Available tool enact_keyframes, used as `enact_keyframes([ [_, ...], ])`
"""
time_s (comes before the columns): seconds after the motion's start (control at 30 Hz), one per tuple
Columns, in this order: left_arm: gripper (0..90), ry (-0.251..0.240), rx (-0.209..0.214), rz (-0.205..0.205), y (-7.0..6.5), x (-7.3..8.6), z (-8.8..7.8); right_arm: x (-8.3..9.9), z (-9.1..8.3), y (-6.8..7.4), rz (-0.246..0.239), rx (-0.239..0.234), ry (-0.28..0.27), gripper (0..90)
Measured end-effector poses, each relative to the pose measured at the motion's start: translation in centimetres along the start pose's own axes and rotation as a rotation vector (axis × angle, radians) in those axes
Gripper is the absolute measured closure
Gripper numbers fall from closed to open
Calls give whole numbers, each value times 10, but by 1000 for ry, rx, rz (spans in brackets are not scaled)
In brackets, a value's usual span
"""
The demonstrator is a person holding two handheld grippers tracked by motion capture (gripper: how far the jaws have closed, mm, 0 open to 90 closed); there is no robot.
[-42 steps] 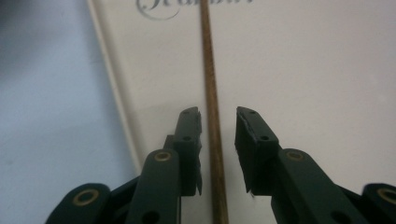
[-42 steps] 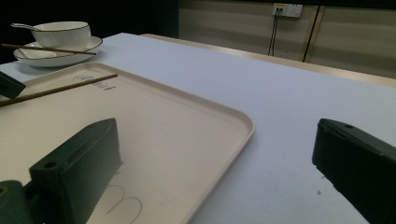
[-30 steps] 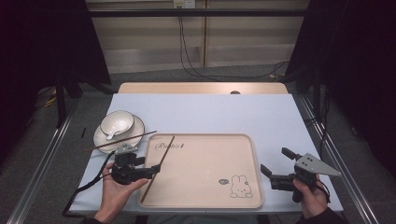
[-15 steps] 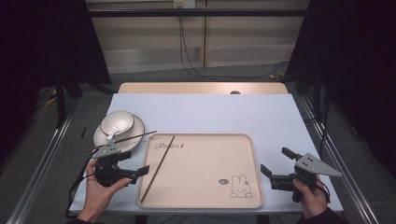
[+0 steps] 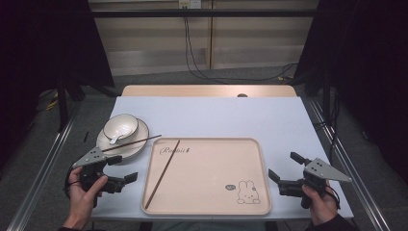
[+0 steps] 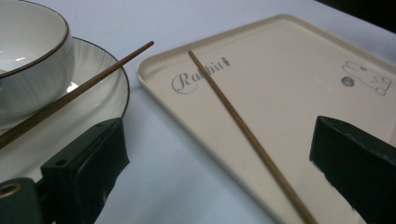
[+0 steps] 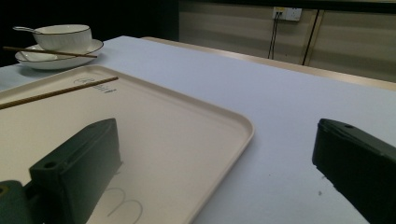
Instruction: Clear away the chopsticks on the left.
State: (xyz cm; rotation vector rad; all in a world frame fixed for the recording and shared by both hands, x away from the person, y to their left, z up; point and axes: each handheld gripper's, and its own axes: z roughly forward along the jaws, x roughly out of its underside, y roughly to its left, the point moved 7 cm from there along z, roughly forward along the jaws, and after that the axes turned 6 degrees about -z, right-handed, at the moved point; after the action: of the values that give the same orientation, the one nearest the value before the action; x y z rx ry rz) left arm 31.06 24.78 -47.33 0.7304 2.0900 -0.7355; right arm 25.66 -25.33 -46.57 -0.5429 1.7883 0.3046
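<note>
The left gripper [image 5: 120, 169] has just been opening its jaws; they stand wide with nothing between them, off the tray's near-left edge. Just right of it, one chopstick [image 5: 163, 172] lies loose along the left side of the beige tray [image 5: 216, 144]. The second chopstick [image 5: 131, 143] rests across the plate [image 5: 140, 135] with the bowl [image 5: 120, 126], just beyond the gripper. The right gripper [image 5: 284, 169] hangs open and empty at the tray's near-right edge, well apart from both chopsticks.
</note>
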Motion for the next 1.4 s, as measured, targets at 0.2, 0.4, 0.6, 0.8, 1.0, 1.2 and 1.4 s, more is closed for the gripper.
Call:
enact_keyframes([
  [0.2, 48, -4, -9, 7, 16, 1, -7, 0, 0, 0, 1, 0, 1, 8],
  [0.4, 50, -5, -9, 22, 38, -1, -16, 0, 0, 0, 1, -1, 0, 8],
  [0.6, 58, 22, -24, 25, 62, -4, -21, 0, 0, 0, 2, 3, 2, 8],
  [0.8, 60, 39, -100, 27, 85, -8, -23, 0, 0, 0, 2, 2, 2, 8],
  [1.0, 80, 52, -102, 64, 102, -13, -20, 0, 0, 0, 3, -2, 2, 8],
  [1.2, 149, 94, -140, 104, 117, -15, -10, 0, 0, 0, 3, -2, 3, 9],
  [1.4, 238, 133, -167, 131, 125, -14, -1, 1, 0, 1, 3, -4, 4, 9],
])
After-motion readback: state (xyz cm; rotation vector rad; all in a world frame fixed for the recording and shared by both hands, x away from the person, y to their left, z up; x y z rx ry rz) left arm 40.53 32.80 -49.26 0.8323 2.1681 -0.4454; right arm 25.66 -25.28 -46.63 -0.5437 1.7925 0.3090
